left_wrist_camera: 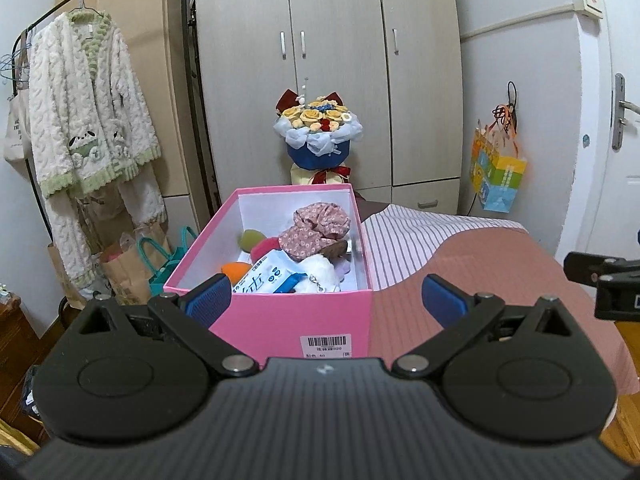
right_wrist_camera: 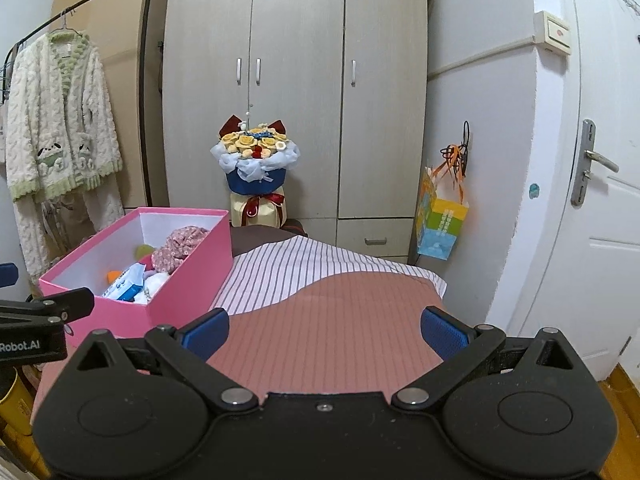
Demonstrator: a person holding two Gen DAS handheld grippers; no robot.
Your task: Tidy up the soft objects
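A pink box stands on the pink striped bedcover. Inside lie a floral cloth bundle, a blue-white tissue pack, a white plush and green, red and orange soft items. My left gripper is open and empty, just in front of the box's near wall. The box also shows in the right wrist view, at the left. My right gripper is open and empty above the bedcover, right of the box.
A flower bouquet stands behind the box before a wardrobe. A fluffy white robe hangs on a rack at left, with paper bags below. A colourful gift bag hangs on the right wall beside a door.
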